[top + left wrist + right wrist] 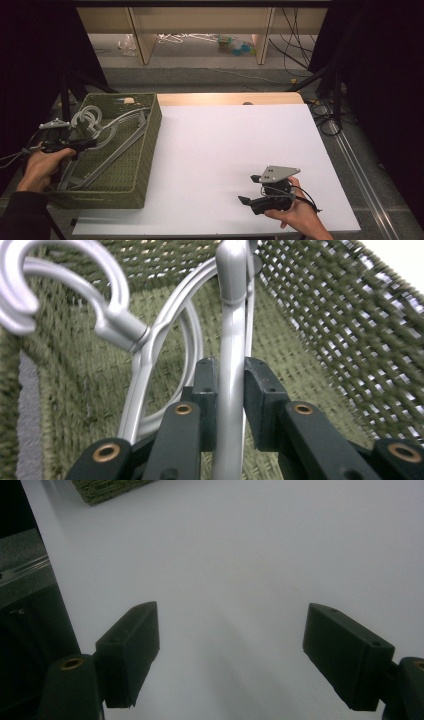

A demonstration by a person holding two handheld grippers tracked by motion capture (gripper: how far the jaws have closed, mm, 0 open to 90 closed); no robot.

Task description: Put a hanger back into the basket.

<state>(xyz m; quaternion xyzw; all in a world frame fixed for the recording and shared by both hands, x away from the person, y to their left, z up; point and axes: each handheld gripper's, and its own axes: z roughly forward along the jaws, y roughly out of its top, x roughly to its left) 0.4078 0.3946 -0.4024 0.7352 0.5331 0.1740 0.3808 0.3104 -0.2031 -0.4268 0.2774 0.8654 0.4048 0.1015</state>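
A green woven basket (150, 131) at the table's left holds several grey plastic hangers (107, 136). My left gripper (92, 143) reaches in over the basket's left rim. In the left gripper view it (230, 367) is shut on the upright bar of one grey hanger (230, 315), with both pads pressed against it. A second hanger's hook (75, 285) curls at the upper left, against the basket's wall (325, 315). My right gripper (248, 189) rests on the white table near the front edge. Its jaws (232, 625) stand wide open over the bare white surface (240, 540).
The white tabletop (235, 150) stretches right of the basket. A corner of the basket (105, 487) shows far off in the right gripper view. Beyond the table's far edge lie wooden furniture legs (142, 40), cables and small clutter on the floor.
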